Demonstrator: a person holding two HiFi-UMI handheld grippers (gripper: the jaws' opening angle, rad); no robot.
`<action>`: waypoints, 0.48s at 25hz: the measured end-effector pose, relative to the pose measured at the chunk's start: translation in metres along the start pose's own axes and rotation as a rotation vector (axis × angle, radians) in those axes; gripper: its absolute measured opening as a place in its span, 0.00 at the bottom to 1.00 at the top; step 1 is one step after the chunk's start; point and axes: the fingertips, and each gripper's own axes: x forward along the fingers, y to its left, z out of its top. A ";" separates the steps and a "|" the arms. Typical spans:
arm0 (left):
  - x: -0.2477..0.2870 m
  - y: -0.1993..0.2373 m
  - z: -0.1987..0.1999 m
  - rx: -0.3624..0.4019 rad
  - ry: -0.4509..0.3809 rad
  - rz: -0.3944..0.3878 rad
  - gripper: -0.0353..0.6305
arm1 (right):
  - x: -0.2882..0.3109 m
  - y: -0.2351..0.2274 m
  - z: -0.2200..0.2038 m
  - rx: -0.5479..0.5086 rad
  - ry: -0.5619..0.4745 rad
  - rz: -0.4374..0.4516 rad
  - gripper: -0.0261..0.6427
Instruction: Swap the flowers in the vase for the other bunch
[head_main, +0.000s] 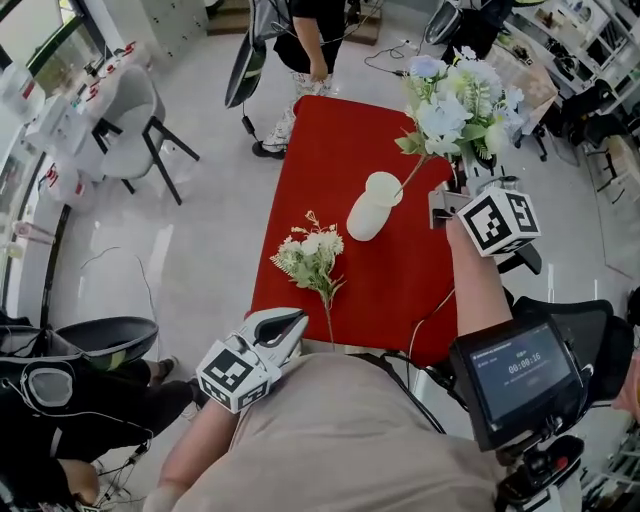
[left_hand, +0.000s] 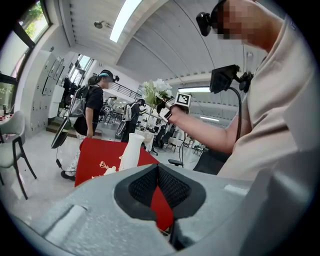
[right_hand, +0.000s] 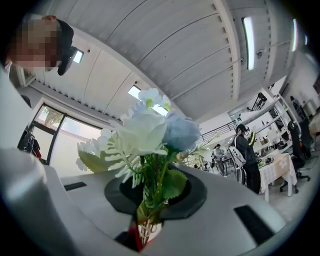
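Observation:
A white vase (head_main: 375, 206) stands on the red table (head_main: 330, 150), also seen in the left gripper view (left_hand: 131, 150). My right gripper (head_main: 446, 192) is shut on the stems of a blue-and-white bouquet (head_main: 462, 102), held up just right of the vase; one thin stem slants down to the vase's mouth. In the right gripper view the bouquet (right_hand: 147, 135) rises from between the jaws (right_hand: 150, 202). The other bunch (head_main: 312, 255), small white flowers with green leaves, lies flat on the cloth, stem toward the near edge. My left gripper (head_main: 294, 323) hovers at that near edge, shut and holding nothing (left_hand: 158, 181).
A person (head_main: 305, 40) stands at the table's far end. A grey chair (head_main: 135, 115) is at the left, a dark chair (head_main: 100, 340) at lower left, another (head_main: 575, 330) at right. A screen device (head_main: 515, 378) hangs before my chest.

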 end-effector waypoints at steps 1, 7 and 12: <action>0.000 0.000 -0.001 0.000 -0.002 0.006 0.06 | 0.001 0.002 -0.003 -0.003 -0.004 0.006 0.15; -0.004 0.001 0.001 -0.015 -0.013 0.041 0.06 | 0.010 0.001 -0.023 -0.020 0.012 0.018 0.15; -0.010 0.006 0.002 -0.023 -0.011 0.071 0.06 | 0.017 0.003 -0.050 -0.012 0.040 0.029 0.15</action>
